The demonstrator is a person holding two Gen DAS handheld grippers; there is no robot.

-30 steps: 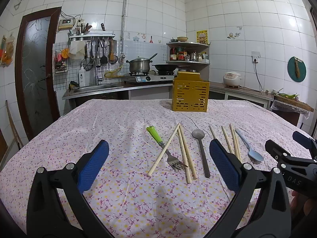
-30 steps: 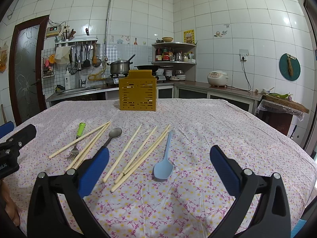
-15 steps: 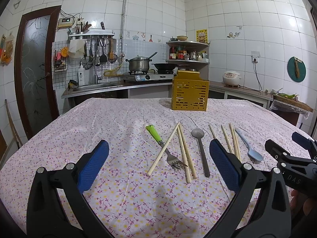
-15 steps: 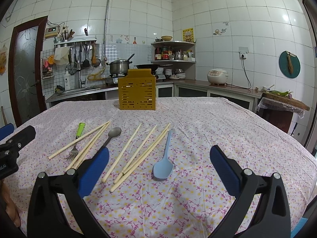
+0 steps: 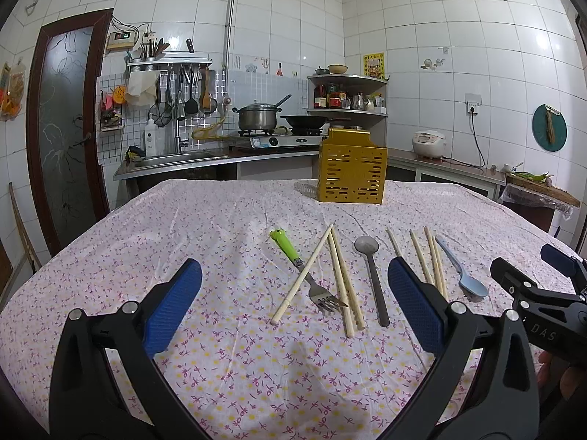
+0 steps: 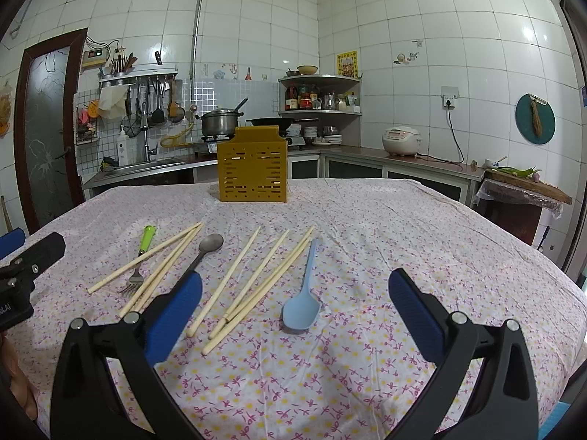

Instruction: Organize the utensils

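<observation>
Both the left gripper (image 5: 293, 304) and right gripper (image 6: 295, 306) hover spread wide and empty above the worktop (image 6: 422, 227). Chopsticks (image 6: 238, 278), fork (image 5: 304, 275) and spoons lie loose in front of the yellow caddy (image 6: 252, 165); thin crossed chopsticks could roll or slip during pinching.

Even, bright indoor light fills both wrist views, with white glare spots on the glossy wall tiles (image 5: 543, 40) at upper right. Shadows on the floral tablecloth (image 6: 367, 242) are soft and short, pooling under the blue spoon (image 6: 301, 308). Focus is sharp throughout. Fisheye distortion bows the door (image 5: 66, 128) and tile lines, and dark vignetting rings the corners of each frame.
</observation>
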